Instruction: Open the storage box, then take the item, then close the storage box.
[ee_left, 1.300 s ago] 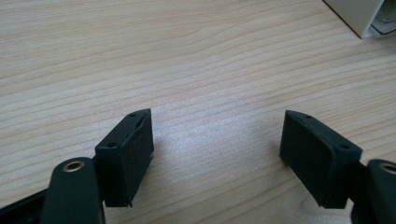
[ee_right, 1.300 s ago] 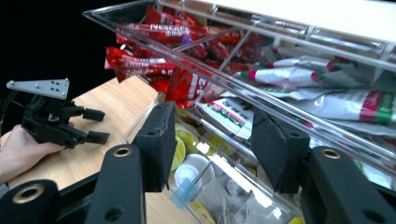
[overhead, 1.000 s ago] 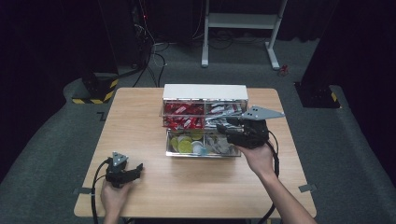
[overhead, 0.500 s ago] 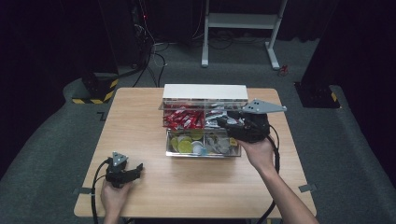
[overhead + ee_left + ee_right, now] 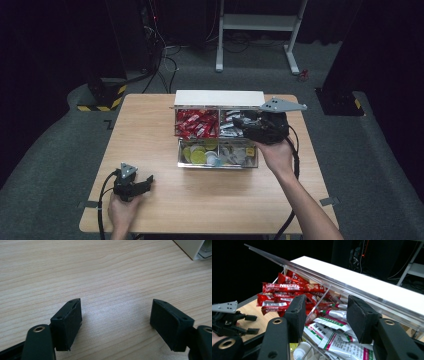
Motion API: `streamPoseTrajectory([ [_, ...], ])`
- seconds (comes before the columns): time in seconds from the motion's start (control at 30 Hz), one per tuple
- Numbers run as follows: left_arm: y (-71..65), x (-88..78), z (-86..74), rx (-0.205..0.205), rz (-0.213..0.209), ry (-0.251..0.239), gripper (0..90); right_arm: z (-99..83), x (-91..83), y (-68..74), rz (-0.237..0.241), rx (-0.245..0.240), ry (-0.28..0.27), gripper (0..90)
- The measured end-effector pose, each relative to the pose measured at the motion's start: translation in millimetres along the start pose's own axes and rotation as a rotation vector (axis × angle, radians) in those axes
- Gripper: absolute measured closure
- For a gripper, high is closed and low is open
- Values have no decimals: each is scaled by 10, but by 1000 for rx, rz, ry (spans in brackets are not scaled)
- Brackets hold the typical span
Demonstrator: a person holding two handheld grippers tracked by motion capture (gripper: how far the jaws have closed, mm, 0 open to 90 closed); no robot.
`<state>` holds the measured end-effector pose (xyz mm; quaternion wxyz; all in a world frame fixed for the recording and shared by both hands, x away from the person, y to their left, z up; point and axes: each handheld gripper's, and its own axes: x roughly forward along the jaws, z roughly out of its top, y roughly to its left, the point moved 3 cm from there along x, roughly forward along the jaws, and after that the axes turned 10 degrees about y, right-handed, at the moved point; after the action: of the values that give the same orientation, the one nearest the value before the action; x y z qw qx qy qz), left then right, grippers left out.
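While the left gripper rests open well apart, the half-open, empty right gripper hangs directly over the white-and-green foil sachets in the clear acrylic organizer's back-right compartment.

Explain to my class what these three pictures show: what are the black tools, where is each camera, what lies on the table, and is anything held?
A person sits at a wooden table and holds a hand tool with two black jaws in each hand. One picture comes from a camera above, looking down. The other two come from small cameras riding on each tool, looking along its jaws.

The left gripper rests near the table's front edge, jaws wide apart over bare wood, holding nothing.

The right gripper reaches into a clear plastic box with four compartments. At the back lie red coffee sticks and, beside them, white sachets; in front are yellow-green discs and small white cups. The right jaws hover apart above the white sachets, gripping nothing.
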<state>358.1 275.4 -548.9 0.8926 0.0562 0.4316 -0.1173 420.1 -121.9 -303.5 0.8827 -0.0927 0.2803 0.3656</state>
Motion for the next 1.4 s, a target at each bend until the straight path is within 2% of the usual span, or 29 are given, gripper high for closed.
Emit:
streamPoseTrajectory([
  [0.27,-4,-1,2,-5,2,3,257,51,0,-35,-5,8,-1,504],
  [0.43,-25,12,19,-24,16,1,256,84,8,-60,-10,11,-6,505],
  [0.63,-37,19,32,-19,13,1,282,93,30,-67,-36,-1,-4,503],
  [0.77,-36,15,39,-12,5,1,291,85,37,-81,-36,13,1,503],
  [0.87,-42,-6,46,-17,-25,-10,319,82,37,-75,-43,11,4,502],
  [0.93,-50,-25,65,-26,-68,-35,333,86,38,-81,-42,10,3,503],
  [1.13,-124,-169,199,42,-116,-51,357,101,43,-83,-42,14,15,502],
  [1.27,-171,-262,303,43,-186,-73,360,95,60,-94,-36,15,20,505],
  [1.4,-225,-358,389,53,-226,-86,368,97,57,-110,-28,20,22,506],
])
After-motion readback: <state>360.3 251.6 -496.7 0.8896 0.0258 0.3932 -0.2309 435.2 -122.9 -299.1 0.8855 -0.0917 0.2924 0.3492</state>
